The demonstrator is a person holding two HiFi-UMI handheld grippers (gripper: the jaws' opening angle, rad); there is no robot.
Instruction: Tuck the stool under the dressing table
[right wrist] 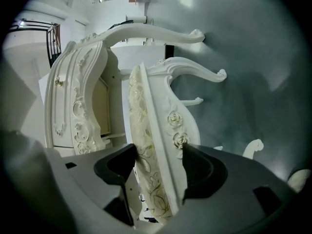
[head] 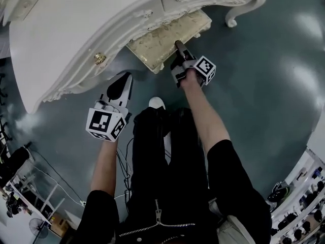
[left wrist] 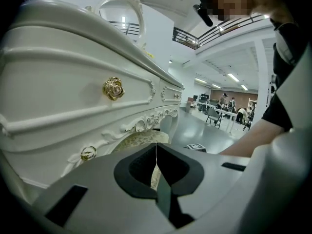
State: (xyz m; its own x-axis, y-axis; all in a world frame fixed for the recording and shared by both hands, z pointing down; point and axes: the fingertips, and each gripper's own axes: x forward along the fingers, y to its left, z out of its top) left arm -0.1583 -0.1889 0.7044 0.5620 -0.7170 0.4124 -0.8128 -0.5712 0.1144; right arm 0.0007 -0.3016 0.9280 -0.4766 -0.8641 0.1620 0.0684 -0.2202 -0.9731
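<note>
The white carved dressing table [head: 76,29] fills the upper left of the head view. The stool [head: 167,34], with a cream patterned seat, sits partly under it, its near corner sticking out. My right gripper [head: 179,46] is shut on the stool's near edge. In the right gripper view the seat rim [right wrist: 156,130] runs between the jaws, and both pads press on it [right wrist: 157,157]. My left gripper [head: 122,80] hangs shut and empty just in front of the table's drawer front [left wrist: 73,96]. Past its tips [left wrist: 156,152] I see the gold knob [left wrist: 113,87] and the stool's cushion [left wrist: 139,141].
The person's black-clad legs and a white shoe [head: 156,102] stand just behind the stool. A curled table leg [head: 232,20] rests on the grey floor to the right. Cables and a rack [head: 30,197] lie lower left, shelves [head: 299,207] lower right.
</note>
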